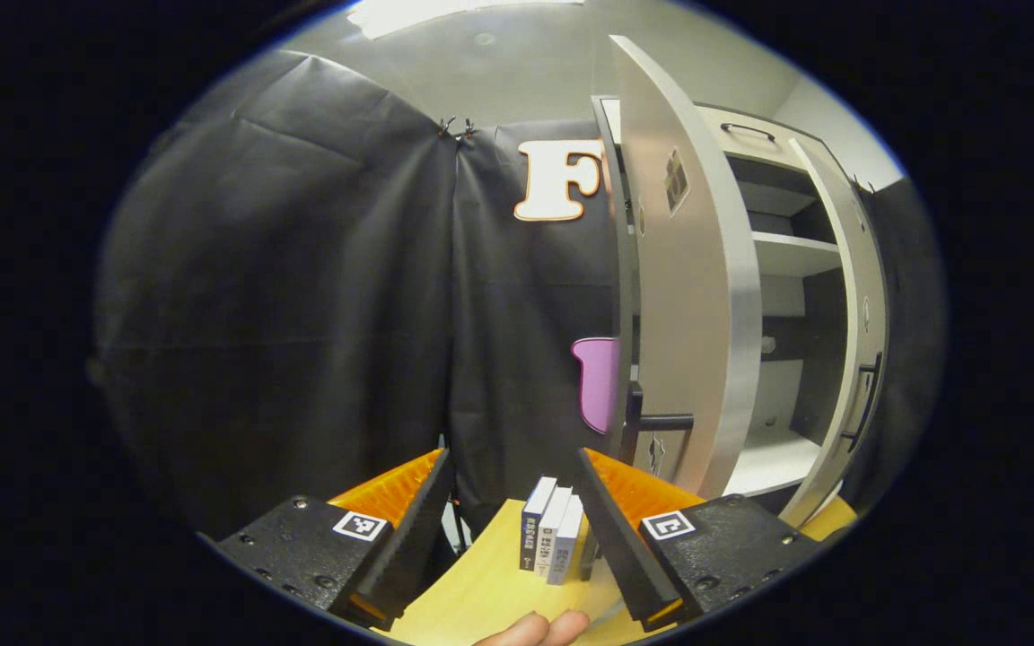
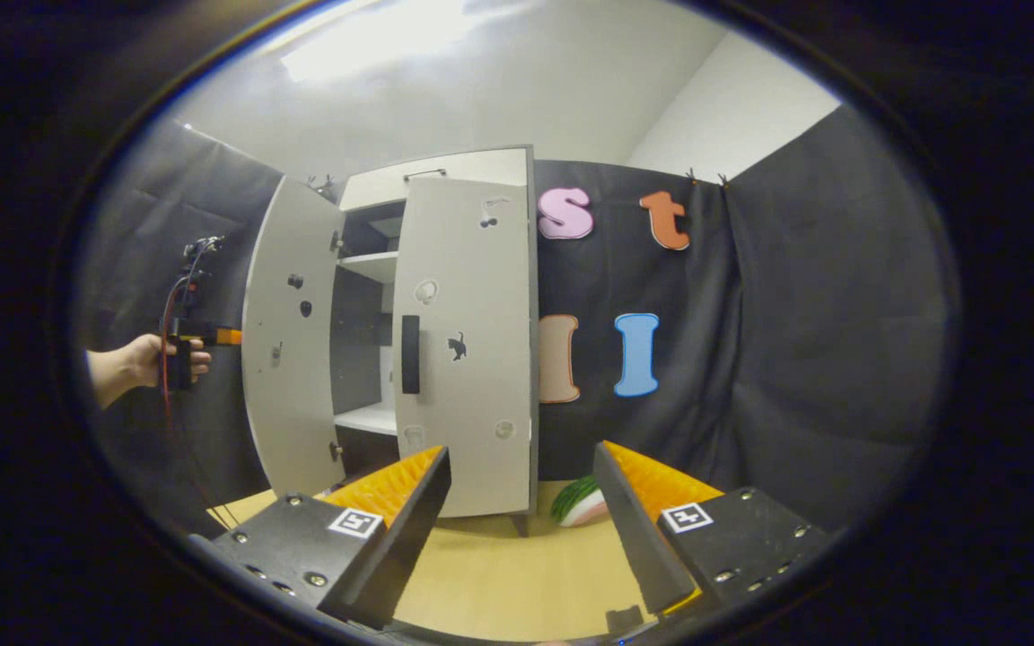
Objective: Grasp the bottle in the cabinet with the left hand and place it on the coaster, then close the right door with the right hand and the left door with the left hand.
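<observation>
Left gripper view: the left claw [image 1: 510, 529] is spread wide with nothing between its ribbed fingers, held over the pale wooden tabletop [image 1: 490, 592]. Just ahead, three small books [image 1: 553, 536] stand upright on it. To the right rises the cabinet [image 1: 777, 269], smooth, matt and off-white, with flat shelves. Its left door [image 1: 687, 296] swings well out, edge toward the camera, a dark bar handle [image 1: 661, 420] on it. No bottle or coaster can be made out on the visible shelves or tabletop, so I cannot tell where the bottle is.

Right gripper view: the right claw [image 2: 521, 529] is likewise open and empty above the tabletop. The right door [image 2: 468, 341] looks nearly shut, while the left door stands open with a hand [image 2: 144, 363] holding the other gripper beside it. Judging by this, closing the left door remains.
</observation>
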The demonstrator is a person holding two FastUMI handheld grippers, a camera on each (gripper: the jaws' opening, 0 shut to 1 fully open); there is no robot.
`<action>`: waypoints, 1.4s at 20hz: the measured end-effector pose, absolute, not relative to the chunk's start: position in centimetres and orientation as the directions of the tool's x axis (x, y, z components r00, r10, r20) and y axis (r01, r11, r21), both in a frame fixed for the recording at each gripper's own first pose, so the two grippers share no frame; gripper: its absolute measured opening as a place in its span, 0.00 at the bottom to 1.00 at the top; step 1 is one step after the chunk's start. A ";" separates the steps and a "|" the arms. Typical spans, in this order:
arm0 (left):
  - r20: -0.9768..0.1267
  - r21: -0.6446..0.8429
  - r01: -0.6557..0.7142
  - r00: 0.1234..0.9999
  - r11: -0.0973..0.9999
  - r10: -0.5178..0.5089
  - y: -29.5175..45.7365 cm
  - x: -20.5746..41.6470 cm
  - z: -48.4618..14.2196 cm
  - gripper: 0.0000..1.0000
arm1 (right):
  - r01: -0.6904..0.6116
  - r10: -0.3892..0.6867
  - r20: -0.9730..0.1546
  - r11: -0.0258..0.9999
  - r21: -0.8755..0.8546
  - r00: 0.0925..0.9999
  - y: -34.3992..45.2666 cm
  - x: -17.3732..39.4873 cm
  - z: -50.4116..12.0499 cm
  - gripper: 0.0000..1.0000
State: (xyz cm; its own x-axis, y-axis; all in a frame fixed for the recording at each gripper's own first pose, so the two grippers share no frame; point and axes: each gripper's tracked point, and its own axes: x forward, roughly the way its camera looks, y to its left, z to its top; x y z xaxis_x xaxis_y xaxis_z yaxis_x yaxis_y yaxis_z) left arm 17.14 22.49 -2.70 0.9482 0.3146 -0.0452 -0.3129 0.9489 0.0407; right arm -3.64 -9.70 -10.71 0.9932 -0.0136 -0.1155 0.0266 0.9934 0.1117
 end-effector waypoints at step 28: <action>-0.081 0.002 -0.165 0.983 0.986 0.165 10.7 19.8 -3.3 0.90 | -0.052 0.053 -0.064 0.999 0.018 0.997 -4.4 -3.5 -11.7 0.97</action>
